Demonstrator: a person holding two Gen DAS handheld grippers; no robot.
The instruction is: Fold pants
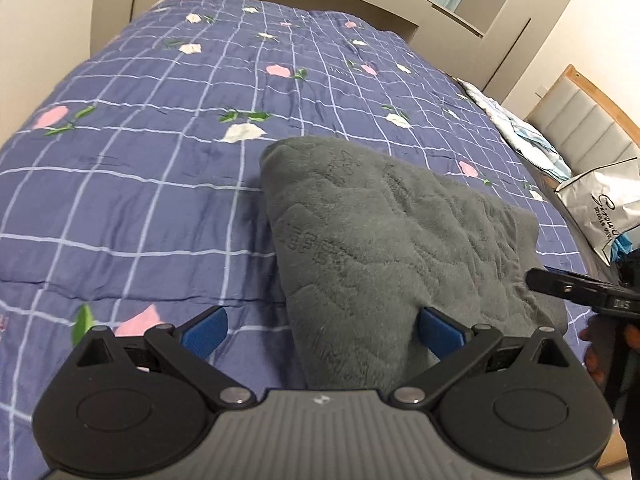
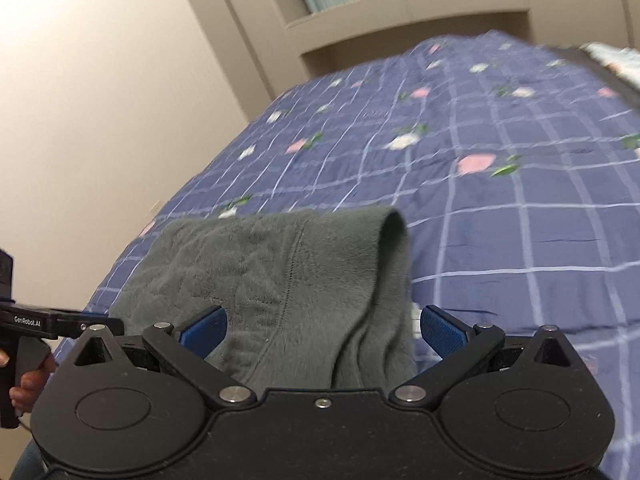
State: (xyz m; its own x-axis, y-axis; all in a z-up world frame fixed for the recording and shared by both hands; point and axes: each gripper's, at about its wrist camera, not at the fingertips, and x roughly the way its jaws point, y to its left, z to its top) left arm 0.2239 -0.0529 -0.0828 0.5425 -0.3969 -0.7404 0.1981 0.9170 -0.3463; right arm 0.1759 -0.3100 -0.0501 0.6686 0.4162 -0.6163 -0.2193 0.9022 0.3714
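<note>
Already folded pants (image 1: 400,240) (grey) between both spread grippers.

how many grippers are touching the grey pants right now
0 for sure. The left gripper hangs open by the grey pants' near edge; the right gripper is open around their near end. Contact can't be confirmed.

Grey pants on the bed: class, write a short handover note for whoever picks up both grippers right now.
Left gripper: open, holding nothing, at the near left edge of the grey pants.
Right gripper: open, fabric lies between its fingers, not clamped.
Pants lie in a folded bundle on the blue checked quilt, near the bed's front edge.
Done: at least one fold.
Left: probably just check and tidy the bundle; whether another fold is needed is unclear.
</note>
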